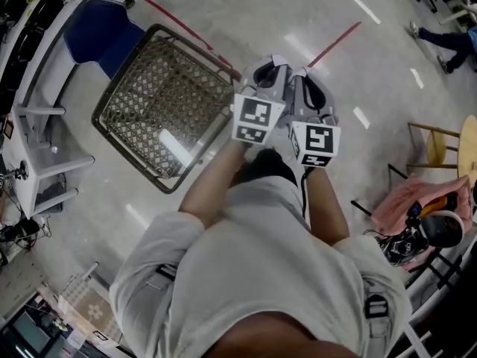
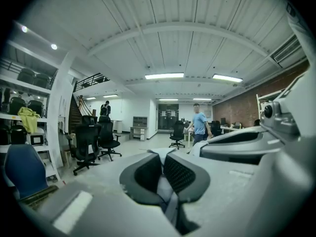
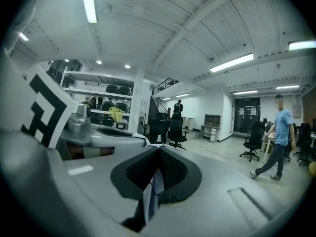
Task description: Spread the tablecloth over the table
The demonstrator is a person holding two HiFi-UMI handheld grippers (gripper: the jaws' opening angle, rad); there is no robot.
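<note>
Both grippers are up at chest height, side by side, nearly touching. The left gripper [image 2: 162,157] has its dark ribbed rubber pads together on a fold of the pale, thin, smooth tablecloth [image 2: 165,194]. The right gripper [image 3: 158,153] is likewise clamped on an edge of the same cloth, showing white with a bluish line there. From the head view I can't trace where the rest of the cloth hangs. Both gripper shells are matte grey plastic, and each cube carries black-and-white square markers. On the floor, down and left, is a rectangular wire-mesh basket [image 1: 160,103] with a diamond weave and dark frame, and a blue moulded chair [image 1: 100,32] is just beyond it against white shelving [image 1: 37,125]. A crumpled pink cloth [image 1: 406,200] lies on the right, near a wooden stool [image 1: 436,144]. The glossy pale grey floor [image 1: 246,13] has red tape lines. The room is an open office with a white ribbed ceiling, strip lights, black swivel chairs [image 2: 86,142], a staircase on the far left and a brick wall on the right. A person in a blue shirt [image 2: 199,125] is at the far end.
</note>
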